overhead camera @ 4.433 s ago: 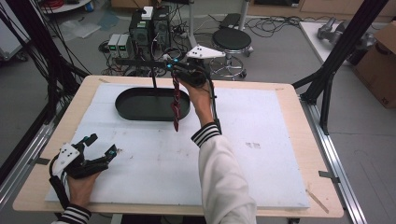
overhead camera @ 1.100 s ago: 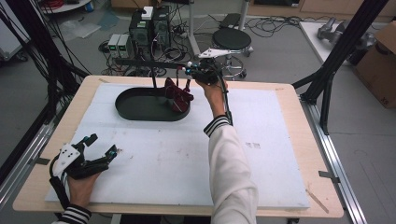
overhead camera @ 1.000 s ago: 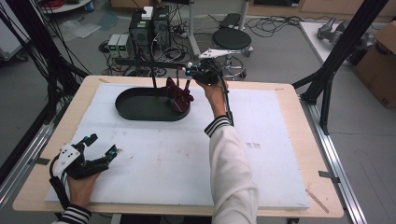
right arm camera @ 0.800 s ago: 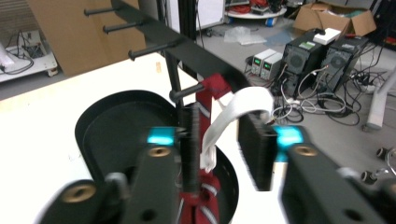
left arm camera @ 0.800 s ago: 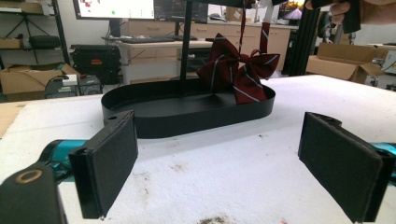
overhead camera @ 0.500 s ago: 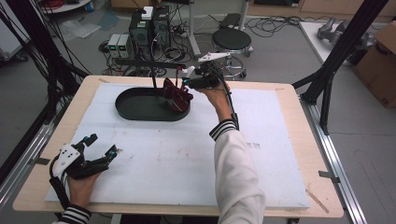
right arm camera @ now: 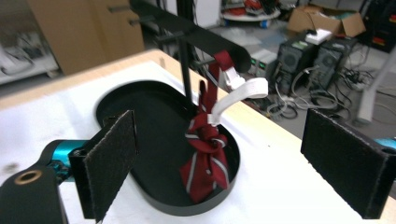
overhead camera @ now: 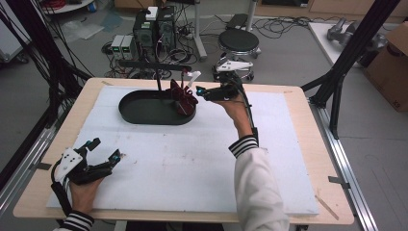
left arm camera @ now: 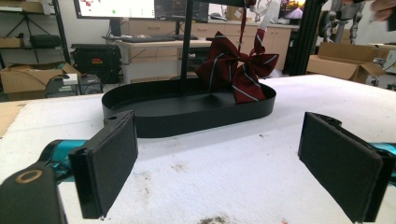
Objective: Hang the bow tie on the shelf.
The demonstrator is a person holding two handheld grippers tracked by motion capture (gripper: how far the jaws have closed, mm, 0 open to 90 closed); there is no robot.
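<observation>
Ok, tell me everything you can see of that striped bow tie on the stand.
The bow tie is dark red fabric with thin pale stripes, knotted in the middle with loops spread either side. Its white strap is hooked over a peg of the black stand, so it hangs with its lower edge resting in the right end of the black oval tray. The right tongs are open beside it, not touching.

Even, bright indoor light falls from above; shadows on the white table cover (overhead camera: 192, 163) are faint and soft; the high view is slightly soft and low in detail, with no glare; in the left gripper view the near pads (left arm camera: 109, 163) are blurred and the monitor (left arm camera: 116, 7) is overexposed; the right gripper view's background is soft, its edges mildly bent
</observation>
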